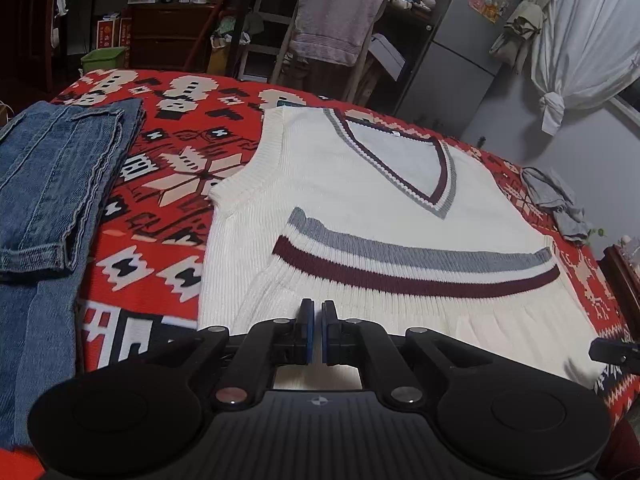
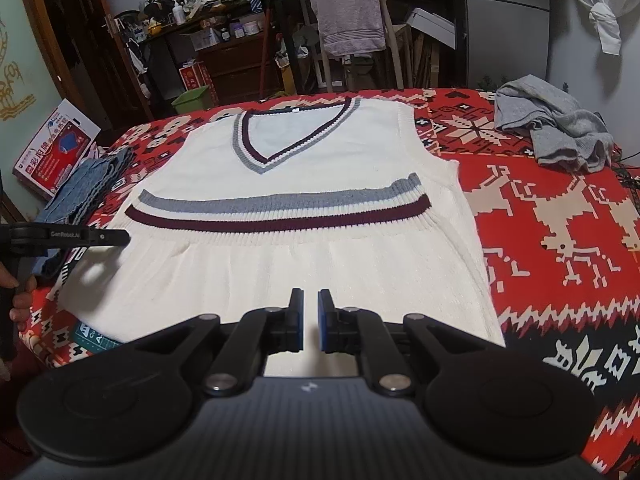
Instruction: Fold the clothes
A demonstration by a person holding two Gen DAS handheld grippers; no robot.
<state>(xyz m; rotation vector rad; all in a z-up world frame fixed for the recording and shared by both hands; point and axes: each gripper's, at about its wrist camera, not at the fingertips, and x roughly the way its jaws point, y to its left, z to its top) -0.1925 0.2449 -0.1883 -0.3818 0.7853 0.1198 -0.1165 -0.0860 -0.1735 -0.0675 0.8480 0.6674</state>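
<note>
A white knit V-neck vest (image 1: 360, 196) (image 2: 304, 268) with a grey and a maroon stripe lies flat on the red patterned blanket (image 1: 160, 208) (image 2: 560, 248). Its striped hem is folded up over the body. My left gripper (image 1: 317, 312) hovers over the vest's near folded edge with its jaws almost together and nothing between them. My right gripper (image 2: 310, 300) stands the same way over the near edge, holding nothing. In the right wrist view the left gripper (image 2: 116, 237) reaches in over the vest's left side, held by a hand (image 2: 20, 300).
Folded blue jeans (image 1: 52, 184) (image 2: 84, 188) lie left of the vest. A crumpled grey garment (image 2: 556, 128) (image 1: 556, 200) sits at the far right of the blanket. Behind the bed stand a chair draped with a towel (image 2: 348, 12), cluttered shelves and a fridge (image 1: 472, 40).
</note>
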